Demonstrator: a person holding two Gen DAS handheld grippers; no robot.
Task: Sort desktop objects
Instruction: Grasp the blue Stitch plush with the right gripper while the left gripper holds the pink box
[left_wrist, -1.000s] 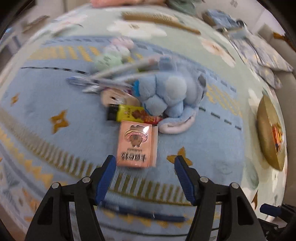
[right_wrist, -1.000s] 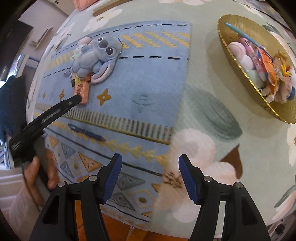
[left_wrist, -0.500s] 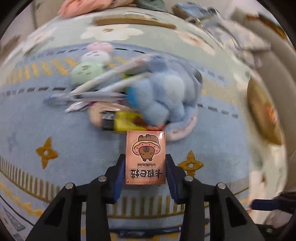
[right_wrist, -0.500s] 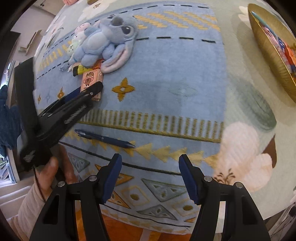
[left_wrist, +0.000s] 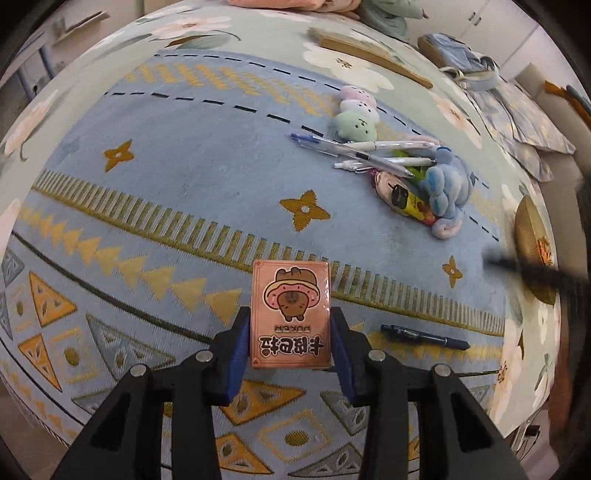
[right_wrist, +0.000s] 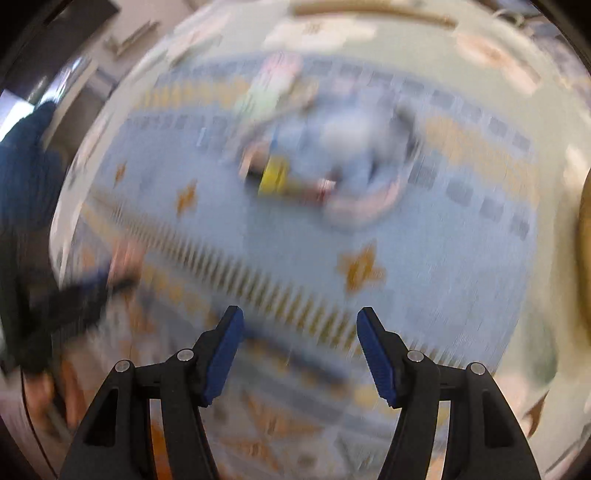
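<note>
Left wrist view: your left tongs (left_wrist: 290, 345) are clamped on the pink card box (left_wrist: 290, 314), held up over the near patterned border of the rug (left_wrist: 184, 184). Plenty of bare rug to the left and far side. The clutter sits far right: pens (left_wrist: 354, 151), blue plush (left_wrist: 445, 188), and the gold tray (left_wrist: 532, 240) at the right edge. A dark pen (left_wrist: 424, 336) lies just right of the box.

Right wrist view: heavily blurred. Your right tongs (right_wrist: 300, 354) stand apart with nothing between them, over the rug.
</note>
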